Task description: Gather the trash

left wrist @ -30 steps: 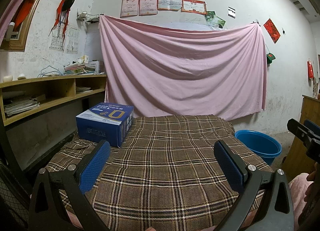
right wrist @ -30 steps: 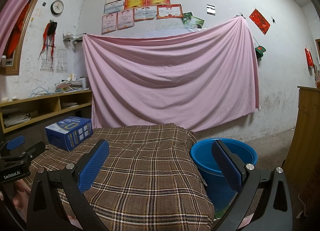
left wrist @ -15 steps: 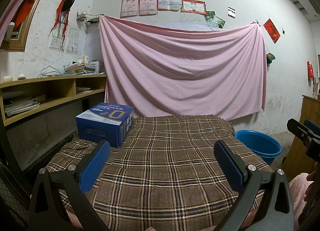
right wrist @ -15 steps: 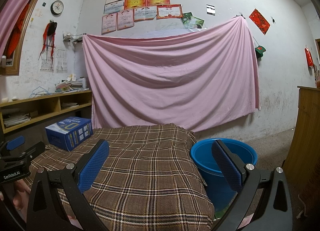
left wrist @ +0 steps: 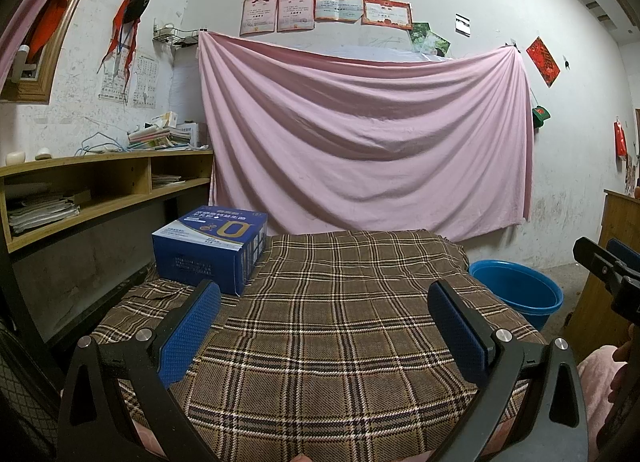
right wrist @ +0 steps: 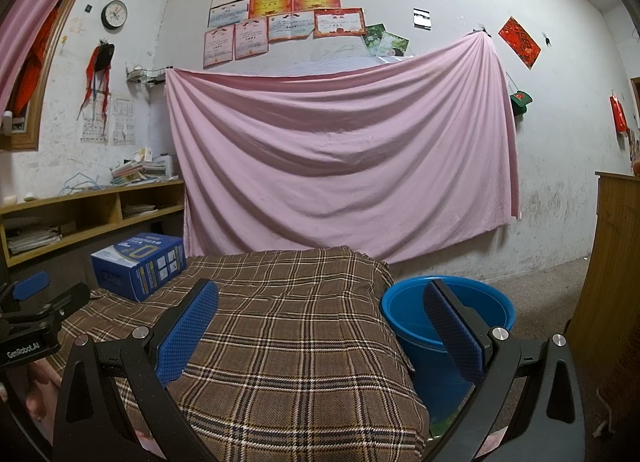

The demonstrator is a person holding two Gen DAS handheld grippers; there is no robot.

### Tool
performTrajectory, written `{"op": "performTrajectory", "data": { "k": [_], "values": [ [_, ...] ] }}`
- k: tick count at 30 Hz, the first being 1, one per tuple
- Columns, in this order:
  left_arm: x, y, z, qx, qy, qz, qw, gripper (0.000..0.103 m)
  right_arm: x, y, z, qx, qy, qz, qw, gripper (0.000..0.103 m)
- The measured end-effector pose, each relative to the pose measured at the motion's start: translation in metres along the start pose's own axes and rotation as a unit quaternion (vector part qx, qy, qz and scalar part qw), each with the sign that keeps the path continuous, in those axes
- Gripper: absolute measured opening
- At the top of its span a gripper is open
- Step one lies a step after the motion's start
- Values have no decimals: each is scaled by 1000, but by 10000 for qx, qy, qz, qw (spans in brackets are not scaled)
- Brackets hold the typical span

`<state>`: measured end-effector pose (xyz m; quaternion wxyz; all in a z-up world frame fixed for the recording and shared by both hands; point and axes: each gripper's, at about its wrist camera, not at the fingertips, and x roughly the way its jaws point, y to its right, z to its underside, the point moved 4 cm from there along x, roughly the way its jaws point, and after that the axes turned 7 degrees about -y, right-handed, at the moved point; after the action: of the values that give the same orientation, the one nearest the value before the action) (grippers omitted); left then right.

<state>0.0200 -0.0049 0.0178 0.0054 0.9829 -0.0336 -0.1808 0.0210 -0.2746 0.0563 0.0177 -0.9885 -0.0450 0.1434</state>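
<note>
While both grippers hover empty over the near edge of the plaid-covered table (left wrist: 340, 342), the one candidate for trash is the blue carton (left wrist: 210, 246), flat at the far left corner. Left gripper (left wrist: 324, 322): fingers spread wide, holding nothing; carton lies ahead and left of it, nearer this hand. Right gripper (right wrist: 320, 320): fingers likewise wide apart, empty. Blue basin (right wrist: 448, 314): on the floor just beside the table's right edge, likely the receptacle.

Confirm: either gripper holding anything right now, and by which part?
Nothing held. Left gripper and right gripper are both open and empty above the plaid cloth; the blue box sits untouched.
</note>
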Motion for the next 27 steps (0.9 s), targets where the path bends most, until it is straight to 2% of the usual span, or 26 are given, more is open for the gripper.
{"op": "performTrajectory", "data": {
  "k": [13,16,27],
  "values": [
    [0,2,-2,25,-45,22,10000,101,0,0,0,-2,2,0,10000,103],
    [0,1,-2,19,-20,-101,9999,101,0,-1,0,-1,0,1,10000,103],
    [5,3,1,72,4,-168,9998,101,0,-2,0,4,-3,-3,10000,103]
  ]
}}
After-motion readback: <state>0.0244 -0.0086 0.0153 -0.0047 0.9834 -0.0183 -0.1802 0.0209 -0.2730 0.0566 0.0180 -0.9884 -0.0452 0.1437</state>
